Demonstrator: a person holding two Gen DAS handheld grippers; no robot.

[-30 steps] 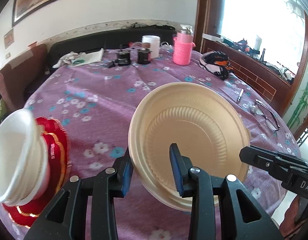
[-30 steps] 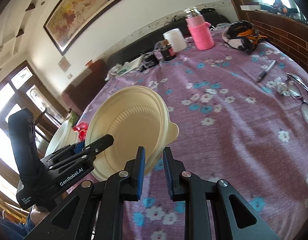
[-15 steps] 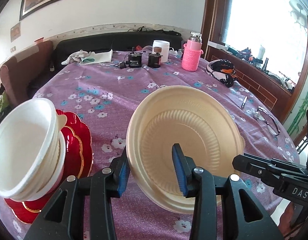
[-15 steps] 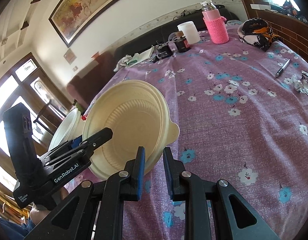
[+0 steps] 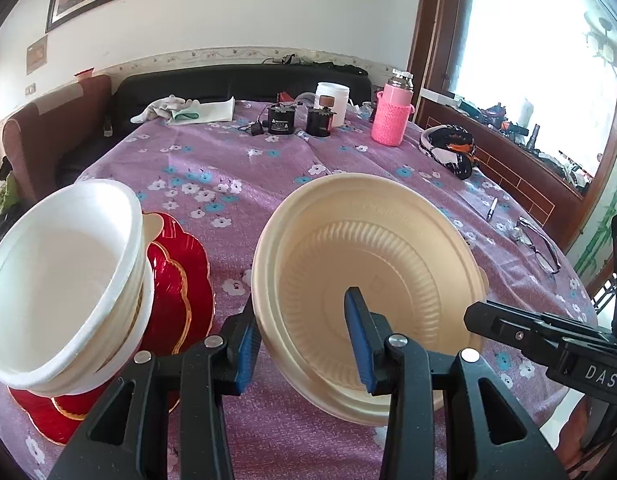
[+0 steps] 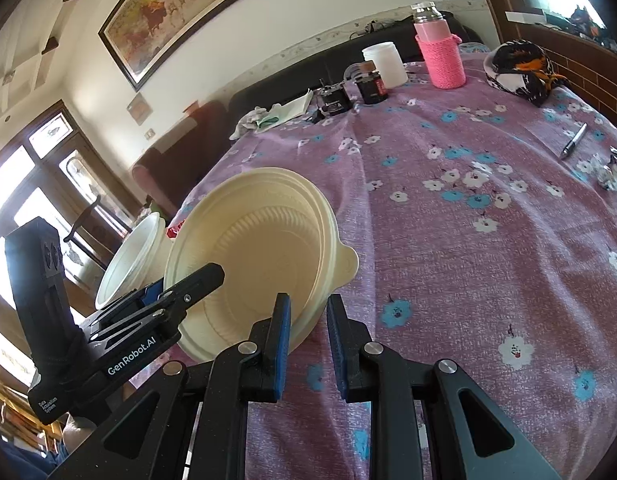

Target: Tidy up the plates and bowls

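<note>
My left gripper (image 5: 304,334) has the cream bowl (image 5: 368,276) by its near rim: one blue pad sits outside the wall and the other inside, and the bowl hangs tilted above the purple flowered tabletop (image 5: 236,164), its hollow turned toward my camera. From my right wrist view I see the same cream bowl (image 6: 252,248) held up at an angle with its small tab pointing right. My right gripper (image 6: 306,344) has its jaws drawn close with a narrow gap between them; the bowl's lower edge runs just behind the left pad, but I cannot tell whether it is pinched there or merely passes behind, so I will not call that a grip. To the left of the held bowl stands the stack of white bowls (image 5: 64,280), nested and leaning, resting on the red plates (image 5: 180,280) with gold edging. I judge that I am in the carrying step, bringing this loose bowl across to join the stack. The next move, as I read it, calls for swinging the bowl leftward over the white bowls, levelling it so its base faces down, and lowering it into the top one before I let go. The stack already leans, so a gentle, centred descent matters; a push from the side could topple it off the plates.
</note>
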